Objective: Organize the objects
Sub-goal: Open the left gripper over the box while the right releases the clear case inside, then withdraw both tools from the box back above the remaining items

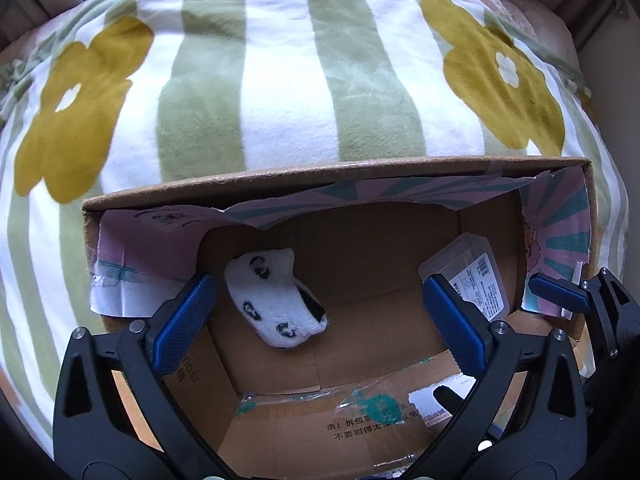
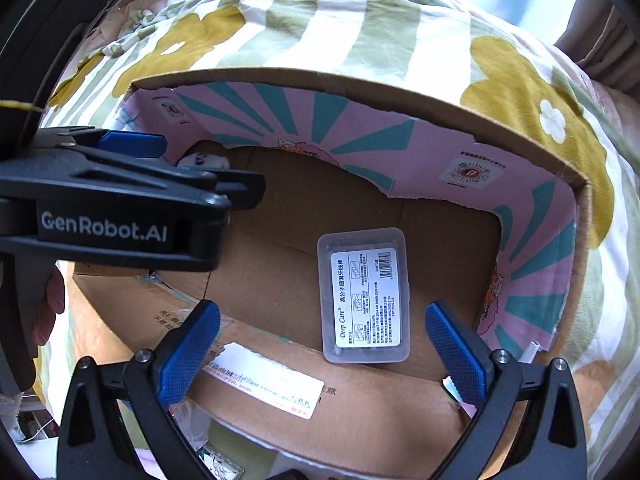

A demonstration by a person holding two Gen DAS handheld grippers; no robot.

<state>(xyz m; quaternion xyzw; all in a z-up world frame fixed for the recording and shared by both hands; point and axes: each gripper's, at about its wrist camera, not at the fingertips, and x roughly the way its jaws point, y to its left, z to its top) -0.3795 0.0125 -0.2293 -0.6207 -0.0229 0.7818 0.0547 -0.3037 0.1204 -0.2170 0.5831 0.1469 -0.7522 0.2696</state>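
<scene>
While both tools gape, sock (image 1: pixel 272 300) and floss case (image 2: pixel 365 295) lie seemingly apart.

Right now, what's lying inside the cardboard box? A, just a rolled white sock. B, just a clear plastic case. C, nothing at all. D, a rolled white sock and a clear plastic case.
D: the white sock with dark prints and the clear plastic case both rest on the floor of the cardboard box, apart from each other.
</scene>
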